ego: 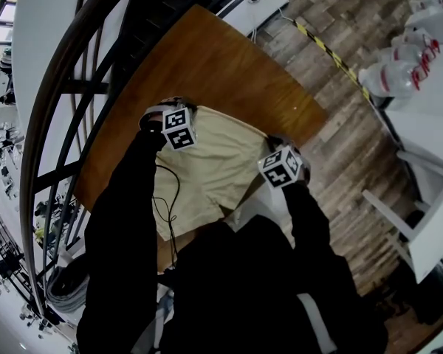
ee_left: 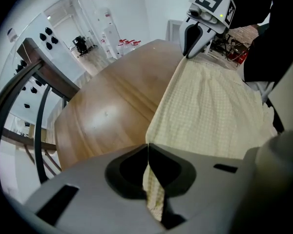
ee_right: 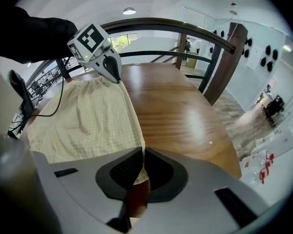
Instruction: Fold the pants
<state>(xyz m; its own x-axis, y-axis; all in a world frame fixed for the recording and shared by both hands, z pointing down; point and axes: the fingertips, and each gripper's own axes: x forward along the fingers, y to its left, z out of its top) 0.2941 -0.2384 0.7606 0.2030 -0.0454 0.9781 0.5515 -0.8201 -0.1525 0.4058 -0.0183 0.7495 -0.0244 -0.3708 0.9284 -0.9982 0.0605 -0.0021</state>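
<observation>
Both grippers are down on the pants (ego: 214, 168) right now, a pale yellow, finely checked cloth spread flat on the round wooden worktop (ego: 207, 57), on the side nearest the person, with its near part running over the worktop's edge towards the person's dark clothing. The left gripper (ee_left: 147, 147) points steeply down at the far left corner of the cloth, and its jaws are pressed together with a fold of the yellow fabric pinched between them; you can see the fabric running down through the gap in the left gripper view. Over on the other side, the right gripper (ee_right: 141, 152) sits at the far right corner, also aimed steeply down, and its jaws are closed on the cloth's edge, the fabric caught right at the tips. The long edge of the pants runs straight from one gripper to the other, and each gripper view shows the other gripper standing at the far end of that edge, tips on the cloth. The fabric between them lies fairly smooth, with soft wrinkles near the person. A thin black cable (ego: 170, 198) loops across the left part of the pants. Beyond the worktop a dark curved railing (ego: 59, 124) sweeps round on the left, and wood flooring (ego: 354, 139) shows to the right.
</observation>
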